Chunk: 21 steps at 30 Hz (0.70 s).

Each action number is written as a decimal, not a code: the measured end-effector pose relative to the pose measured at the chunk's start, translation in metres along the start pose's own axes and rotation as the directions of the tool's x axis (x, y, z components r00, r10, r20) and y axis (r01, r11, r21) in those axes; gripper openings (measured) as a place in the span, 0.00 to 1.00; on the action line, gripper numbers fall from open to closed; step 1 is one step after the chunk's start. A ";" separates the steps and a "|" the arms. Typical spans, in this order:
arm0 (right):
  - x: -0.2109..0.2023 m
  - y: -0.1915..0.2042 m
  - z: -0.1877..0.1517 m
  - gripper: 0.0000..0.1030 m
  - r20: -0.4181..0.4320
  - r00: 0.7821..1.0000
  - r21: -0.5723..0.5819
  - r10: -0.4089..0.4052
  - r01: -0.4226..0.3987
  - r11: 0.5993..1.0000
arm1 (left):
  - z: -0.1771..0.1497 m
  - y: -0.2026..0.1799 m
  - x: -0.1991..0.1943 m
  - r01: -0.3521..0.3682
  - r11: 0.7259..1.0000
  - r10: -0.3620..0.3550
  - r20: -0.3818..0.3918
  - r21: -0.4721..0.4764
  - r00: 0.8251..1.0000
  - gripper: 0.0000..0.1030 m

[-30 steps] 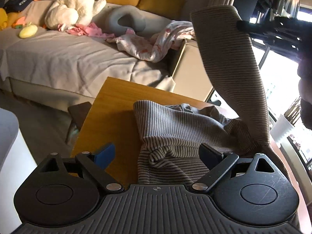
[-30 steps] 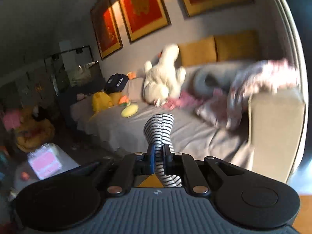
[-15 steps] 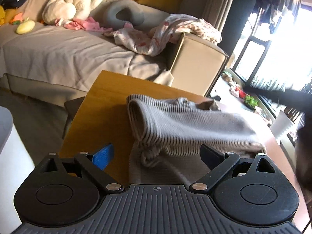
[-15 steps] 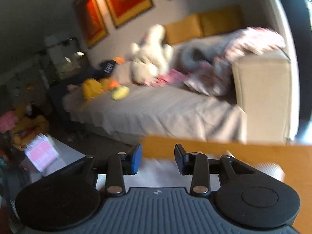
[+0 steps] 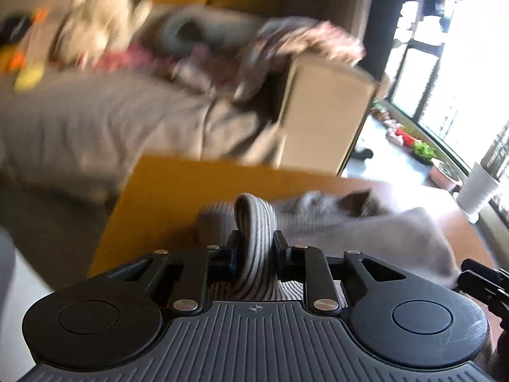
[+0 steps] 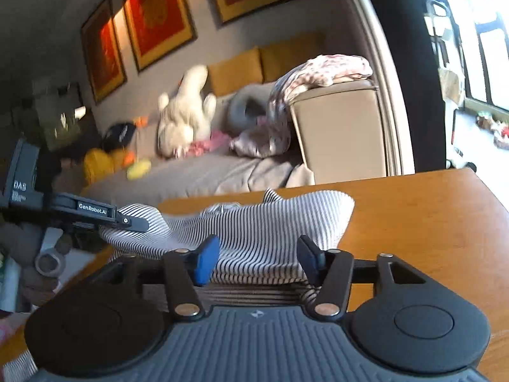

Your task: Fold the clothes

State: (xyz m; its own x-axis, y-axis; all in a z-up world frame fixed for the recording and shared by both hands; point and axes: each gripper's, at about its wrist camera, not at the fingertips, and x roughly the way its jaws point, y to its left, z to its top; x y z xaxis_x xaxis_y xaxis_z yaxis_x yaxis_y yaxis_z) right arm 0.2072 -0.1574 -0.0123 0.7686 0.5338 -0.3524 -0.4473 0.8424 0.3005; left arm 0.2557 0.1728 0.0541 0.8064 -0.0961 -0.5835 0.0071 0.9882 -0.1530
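Item: grey-and-white striped knit garment (image 6: 264, 222), lying bunched on the orange-brown wooden table (image 6: 413, 210), in front of the sofa.

Left gripper (image 5: 256, 248): you have its tongs pressed onto a rolled fold of the garment (image 5: 254, 222), likely to carry that edge across for the next fold.

Right gripper (image 6: 254, 256): your tongs stand spread, holding nothing, low over the near edge of the cloth, probably placed to pin or take a second hold.

Appearance: fine ribbed stripes, soft, rumpled, partly doubled over itself, not yet squared.
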 end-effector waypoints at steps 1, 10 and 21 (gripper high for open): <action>0.001 -0.004 0.001 0.55 -0.004 1.000 0.022 0.000 0.000 1.000 | 0.006 -0.005 -0.007 0.007 0.999 -0.009 0.043 0.031 0.999 0.21; 0.007 -0.007 0.005 0.57 -0.024 1.000 0.036 -0.013 0.014 0.999 | -0.009 -0.012 0.021 -0.135 0.974 0.124 0.069 0.180 0.990 0.25; 0.009 0.006 0.010 0.49 -0.045 0.995 -0.030 -0.086 0.084 0.996 | -0.005 0.015 -0.015 -0.125 0.992 0.126 0.084 -0.022 0.988 0.72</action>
State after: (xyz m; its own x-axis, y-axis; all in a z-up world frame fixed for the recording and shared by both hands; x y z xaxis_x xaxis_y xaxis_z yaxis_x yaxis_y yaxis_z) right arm 0.2155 -0.1484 -0.0049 0.7825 0.4625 -0.4168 -0.3944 0.8862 0.2429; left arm 0.2411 0.1888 0.0563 0.8477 0.0397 -0.5290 -0.1067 0.9896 -0.0967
